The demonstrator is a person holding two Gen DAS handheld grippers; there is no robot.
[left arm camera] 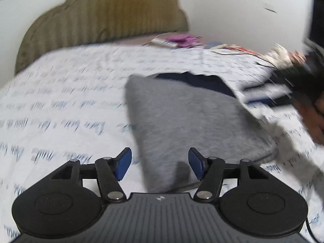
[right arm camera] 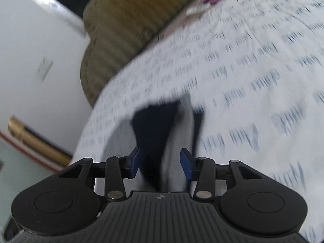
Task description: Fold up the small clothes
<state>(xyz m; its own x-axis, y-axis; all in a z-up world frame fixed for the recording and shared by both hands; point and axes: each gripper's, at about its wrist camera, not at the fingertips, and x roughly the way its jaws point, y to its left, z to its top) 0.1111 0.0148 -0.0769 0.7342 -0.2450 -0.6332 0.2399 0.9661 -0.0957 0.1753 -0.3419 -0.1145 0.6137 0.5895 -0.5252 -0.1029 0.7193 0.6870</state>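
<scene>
Grey cloth of the small garment [left arm camera: 182, 119] is lying directly between and ahead of the left tongs [left arm camera: 160, 165], whose blue pads are being held wide apart, gripping nothing. A navy band is showing at the garment's far edge. The garment [right arm camera: 176, 147] is being seen bunched between the pads of the right tongs [right arm camera: 160, 163], grey and navy folds rising ahead of them; the jaws are being held partly open, and whether the cloth is being pinched cannot be told through the blur. Under the garment a white bedsheet [left arm camera: 70, 101] printed with script is being spread over the bed. Beyond the tongs an olive ribbed cushion [left arm camera: 105, 12] is leaning at the wall, with purple cloth [left arm camera: 182, 39] beside it.
</scene>
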